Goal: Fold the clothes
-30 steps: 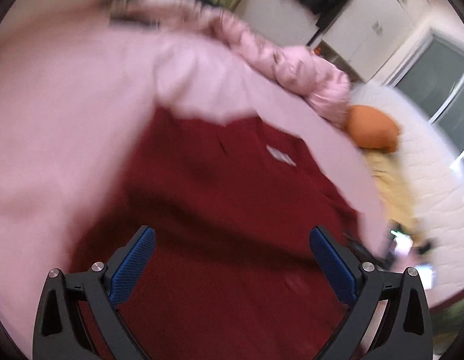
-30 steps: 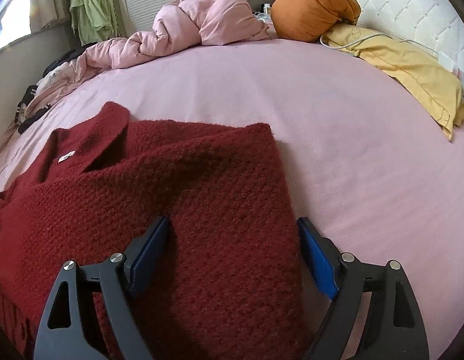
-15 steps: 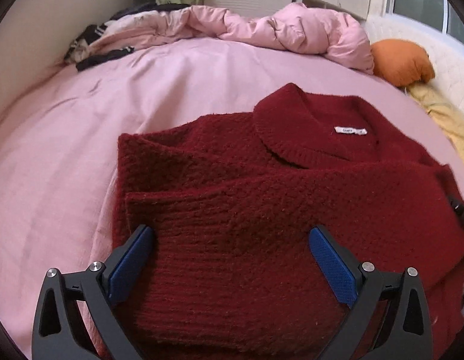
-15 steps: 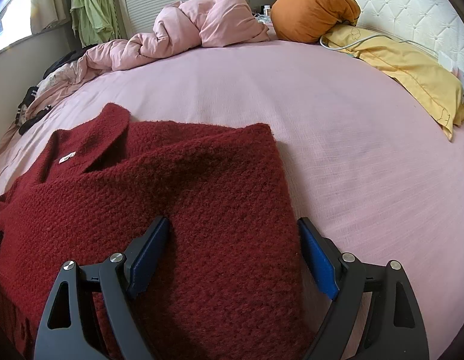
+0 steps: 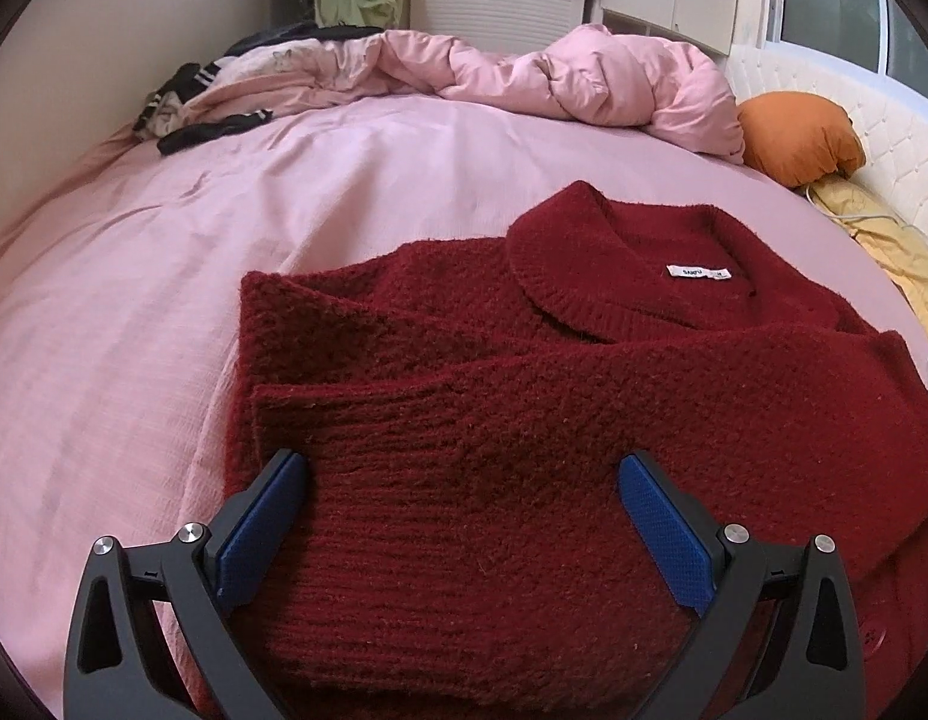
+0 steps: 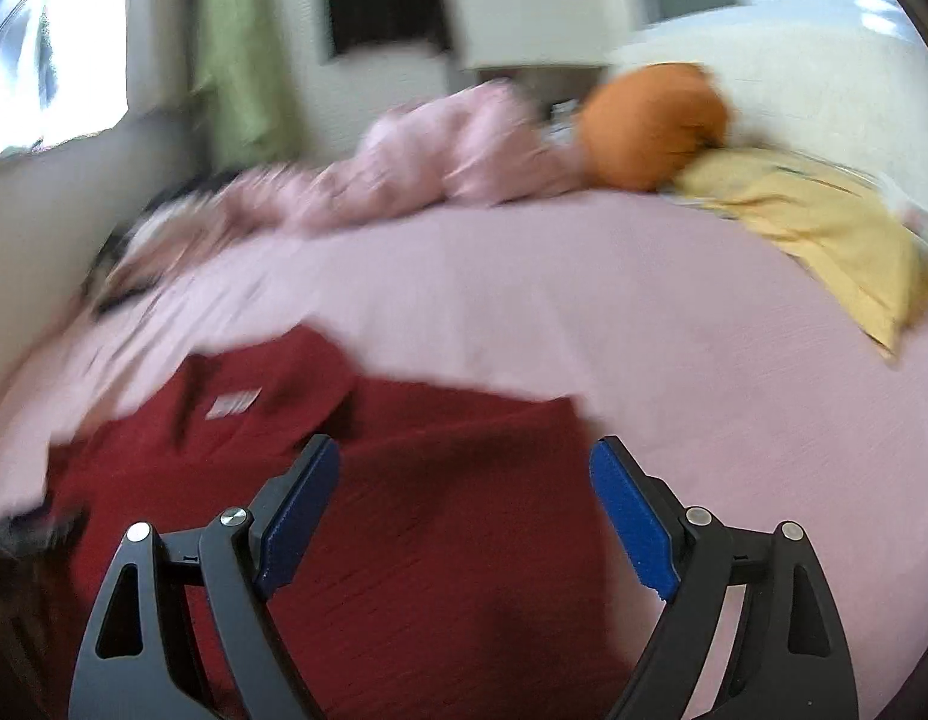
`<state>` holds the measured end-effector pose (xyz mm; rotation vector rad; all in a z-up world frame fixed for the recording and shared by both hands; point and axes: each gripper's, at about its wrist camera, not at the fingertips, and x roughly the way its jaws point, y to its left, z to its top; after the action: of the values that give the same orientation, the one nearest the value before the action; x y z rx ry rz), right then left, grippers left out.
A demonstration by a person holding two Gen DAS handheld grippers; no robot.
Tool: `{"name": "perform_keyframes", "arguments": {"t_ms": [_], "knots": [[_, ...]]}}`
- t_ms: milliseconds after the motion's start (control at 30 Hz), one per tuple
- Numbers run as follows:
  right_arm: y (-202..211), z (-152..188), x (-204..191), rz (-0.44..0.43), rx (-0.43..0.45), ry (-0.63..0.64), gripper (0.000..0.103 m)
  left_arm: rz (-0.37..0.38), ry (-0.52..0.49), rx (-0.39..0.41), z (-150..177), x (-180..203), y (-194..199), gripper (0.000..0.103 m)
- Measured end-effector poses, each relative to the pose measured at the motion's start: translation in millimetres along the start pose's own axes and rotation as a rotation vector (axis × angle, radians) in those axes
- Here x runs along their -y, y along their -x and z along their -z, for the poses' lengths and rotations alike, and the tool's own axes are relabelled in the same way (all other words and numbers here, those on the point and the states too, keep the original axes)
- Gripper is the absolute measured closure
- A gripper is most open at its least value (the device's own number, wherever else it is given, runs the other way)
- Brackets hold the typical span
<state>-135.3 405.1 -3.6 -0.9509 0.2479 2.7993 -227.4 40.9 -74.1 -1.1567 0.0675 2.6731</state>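
Both grippers' fingers gape empty; left gripper (image 5: 461,525) sits nearer, over the red sweater's (image 5: 584,396) near hem, collar lying far.

A wide bed with a pale pink sheet (image 5: 164,312) carries everything. A dark red knitted sweater (image 5: 524,420) lies partly folded on the sheet, collar and white label facing up. At the far edge a crumpled pink quilt (image 5: 584,78) is bunched, with black-and-white striped clothing (image 5: 188,114) on its left. Right of the quilt sit a round orange cushion (image 5: 800,138) and a yellow pillow (image 6: 824,222).
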Motion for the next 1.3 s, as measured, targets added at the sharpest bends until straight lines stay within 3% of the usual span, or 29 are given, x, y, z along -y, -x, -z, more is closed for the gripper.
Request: {"name": "perform_keyframes", "arguments": {"t_ms": [100,167,367,500,633,800,1000,1133,1233,1300], "knots": [[-37,26,-29,-0.059,-0.194,0.201,0.013,0.001,0.001,0.001,0,0,0,0.0],[-42,36,-40,-0.005,-0.179,0.265,0.01,-0.001,0.0,-0.002,0,0,0,0.0],[-41,36,-38,-0.008,-0.173,0.243,0.007,-0.021,-0.028,-0.071,-17,5,10,0.0],[-40,39,-37,-0.003,-0.163,0.246,0.007,0.065,-0.007,0.056,-15,1,55,0.0],[-42,37,-34,-0.005,-0.163,0.245,0.006,0.038,-0.016,-0.092,15,-7,22,0.0],[-42,36,-34,-0.005,-0.168,0.243,0.006,-0.001,-0.047,-0.056,15,2,20,0.0],[-41,26,-33,-0.022,-0.202,0.229,0.006,0.028,-0.024,-0.031,18,-6,21,0.0],[-20,-8,-24,-0.014,-0.044,0.127,0.006,0.028,-0.024,-0.028,17,-7,21,0.0],[-50,-21,-15,-0.019,-0.144,0.057,0.006,0.026,-0.025,-0.029,17,-7,21,0.0],[-75,-12,-10,-0.019,-0.228,0.03,0.005,0.028,-0.025,-0.028,17,-7,21,0.0]]}}
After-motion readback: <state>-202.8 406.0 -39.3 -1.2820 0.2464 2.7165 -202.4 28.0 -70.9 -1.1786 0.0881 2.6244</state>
